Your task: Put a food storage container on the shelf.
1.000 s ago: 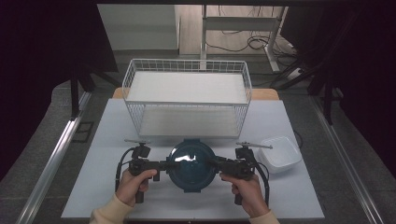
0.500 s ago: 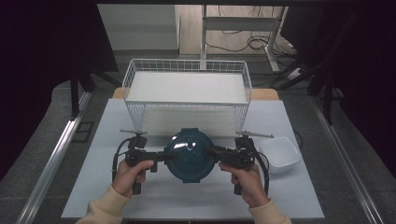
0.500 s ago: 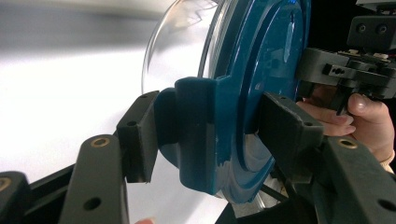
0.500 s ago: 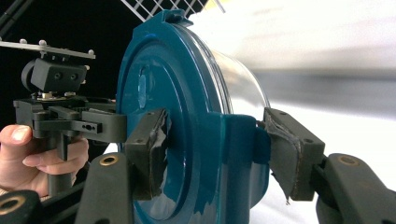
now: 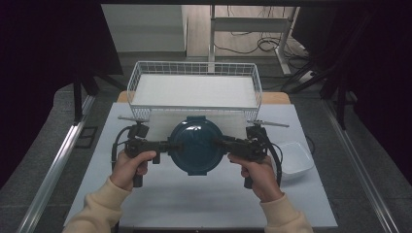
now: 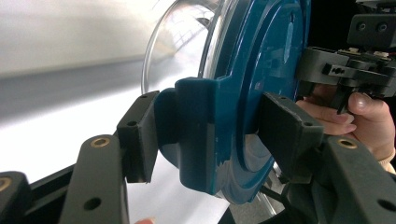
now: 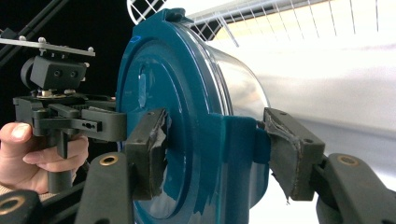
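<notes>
While both hands grip their tools from opposite sides, a round container with a dark teal lid [image 5: 196, 144] hangs between them, just in front of the white wire basket [image 5: 194, 73] and clear of the counter [image 5: 194, 204] below. On the container's left side, the left gripper [image 5: 171, 145] has its fingers [image 6: 140, 135] pinching a teal latch tab at the lid's rim, one pad on the clear body's side and the other flat against the lid's face. On the container's right side, the right gripper [image 5: 221, 144] does likewise: its fingers [image 7: 149, 144] clamp the opposite latch tab, and their pad covering looks torn and frayed. In the gripper views the container's transparent wall [image 7: 238, 88] runs away from the lid, with the basket's wire mesh beyond it. To the right of the container, a shallow white dish [image 5: 294, 158] sits on the counter, near the right hand [image 5: 257, 177]. The left hand [image 5: 128, 167] holds its handle level with the container.
</notes>
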### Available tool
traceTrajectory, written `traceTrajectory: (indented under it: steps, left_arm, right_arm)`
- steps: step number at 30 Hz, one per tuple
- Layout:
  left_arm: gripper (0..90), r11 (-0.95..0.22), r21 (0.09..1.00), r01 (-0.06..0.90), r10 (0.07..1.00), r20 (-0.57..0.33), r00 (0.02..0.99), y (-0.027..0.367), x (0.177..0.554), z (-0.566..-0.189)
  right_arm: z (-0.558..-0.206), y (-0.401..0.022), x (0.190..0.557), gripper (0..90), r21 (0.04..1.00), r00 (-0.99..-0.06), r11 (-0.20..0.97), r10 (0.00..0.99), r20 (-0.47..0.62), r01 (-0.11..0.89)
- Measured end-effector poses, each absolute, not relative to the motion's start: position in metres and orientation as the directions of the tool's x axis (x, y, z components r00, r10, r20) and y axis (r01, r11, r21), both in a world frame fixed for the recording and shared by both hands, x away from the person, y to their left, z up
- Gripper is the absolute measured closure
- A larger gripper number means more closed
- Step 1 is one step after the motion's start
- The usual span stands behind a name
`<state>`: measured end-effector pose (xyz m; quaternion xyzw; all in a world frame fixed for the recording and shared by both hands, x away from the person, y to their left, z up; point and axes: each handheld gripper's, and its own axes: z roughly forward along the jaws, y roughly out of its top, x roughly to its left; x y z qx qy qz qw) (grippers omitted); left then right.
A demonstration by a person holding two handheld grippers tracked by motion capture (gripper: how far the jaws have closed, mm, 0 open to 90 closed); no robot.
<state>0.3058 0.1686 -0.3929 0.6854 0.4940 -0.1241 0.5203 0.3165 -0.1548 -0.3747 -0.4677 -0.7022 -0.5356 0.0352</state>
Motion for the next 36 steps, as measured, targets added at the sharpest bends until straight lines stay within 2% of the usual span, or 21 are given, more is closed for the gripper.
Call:
traceTrajectory:
  steps: [21,36]
  left_arm:
    - [40.4,0.036,0.647,0.761,0.560,-0.644,0.521,0.170,0.320,-0.345]
    - [40.4,0.031,0.653,0.757,0.551,-0.643,0.532,0.178,0.357,-0.315]
  right_arm:
    - [-0.327,-0.153,0.334,41.7,0.769,-0.616,0.009,0.605,0.504,0.639]
    - [-0.296,-0.147,0.367,41.7,0.788,-0.637,0.021,0.602,0.481,0.615]
